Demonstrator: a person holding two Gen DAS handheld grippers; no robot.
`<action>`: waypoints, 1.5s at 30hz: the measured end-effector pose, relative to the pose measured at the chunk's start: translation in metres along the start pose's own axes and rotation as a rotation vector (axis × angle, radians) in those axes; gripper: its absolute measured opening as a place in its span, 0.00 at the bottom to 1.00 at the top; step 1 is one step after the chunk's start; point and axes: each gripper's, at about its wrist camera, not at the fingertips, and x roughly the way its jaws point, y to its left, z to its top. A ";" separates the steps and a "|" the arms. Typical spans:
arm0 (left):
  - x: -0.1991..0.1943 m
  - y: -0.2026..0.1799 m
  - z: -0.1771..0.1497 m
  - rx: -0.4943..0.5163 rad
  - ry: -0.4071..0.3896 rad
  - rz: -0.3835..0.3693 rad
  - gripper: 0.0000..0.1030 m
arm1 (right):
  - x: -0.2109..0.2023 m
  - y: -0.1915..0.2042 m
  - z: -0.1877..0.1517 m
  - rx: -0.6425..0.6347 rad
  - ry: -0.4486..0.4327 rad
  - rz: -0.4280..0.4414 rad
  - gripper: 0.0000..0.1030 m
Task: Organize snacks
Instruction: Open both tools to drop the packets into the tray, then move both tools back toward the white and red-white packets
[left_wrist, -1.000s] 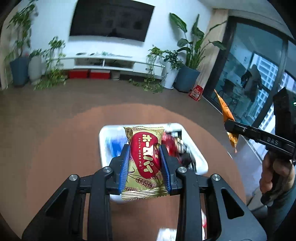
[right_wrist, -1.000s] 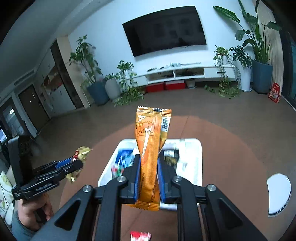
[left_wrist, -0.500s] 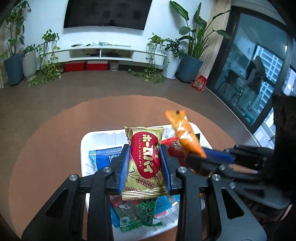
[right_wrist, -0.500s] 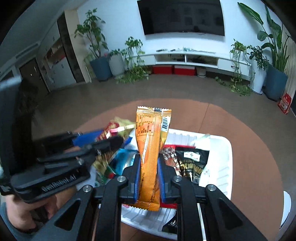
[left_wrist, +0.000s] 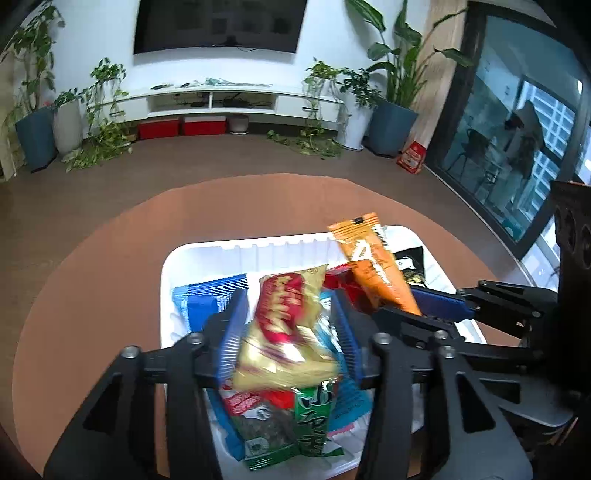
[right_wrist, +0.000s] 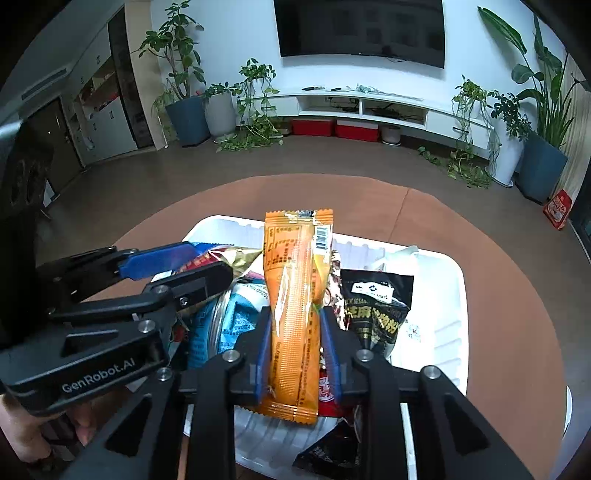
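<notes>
A white tray (left_wrist: 207, 254) on the round brown table holds several snack packets. My left gripper (left_wrist: 288, 325) is open over the tray; the gold and red pie packet (left_wrist: 284, 332) sits blurred and tilted between its spread blue pads, falling loose. My right gripper (right_wrist: 295, 339) is open a little, with the orange stick packet (right_wrist: 295, 295) standing between its pads over the tray (right_wrist: 443, 295). In the left wrist view the orange packet (left_wrist: 373, 266) pokes in from the right. The left gripper (right_wrist: 177, 269) shows at left in the right wrist view.
In the tray lie a blue packet (left_wrist: 207, 299), a green seaweed packet (left_wrist: 291, 424) and a black sesame packet (right_wrist: 376, 310). The brown table (left_wrist: 92, 266) surrounds the tray. A white disc (right_wrist: 569, 410) lies at the table's right edge. Floor and plants lie beyond.
Both grippers have come lower over the tray. The left jaws have opened and the pie packet has tipped loose. The right jaws have eased apart around the orange packet.
</notes>
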 end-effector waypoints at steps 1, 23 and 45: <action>0.001 0.004 0.002 -0.006 0.002 0.002 0.52 | 0.000 0.000 0.001 0.001 -0.001 -0.001 0.30; -0.096 0.027 0.008 -0.046 -0.172 -0.028 1.00 | -0.073 -0.021 0.011 0.042 -0.175 -0.030 0.69; -0.198 -0.043 -0.182 -0.231 0.059 0.124 1.00 | -0.140 -0.037 -0.121 0.175 -0.105 -0.121 0.88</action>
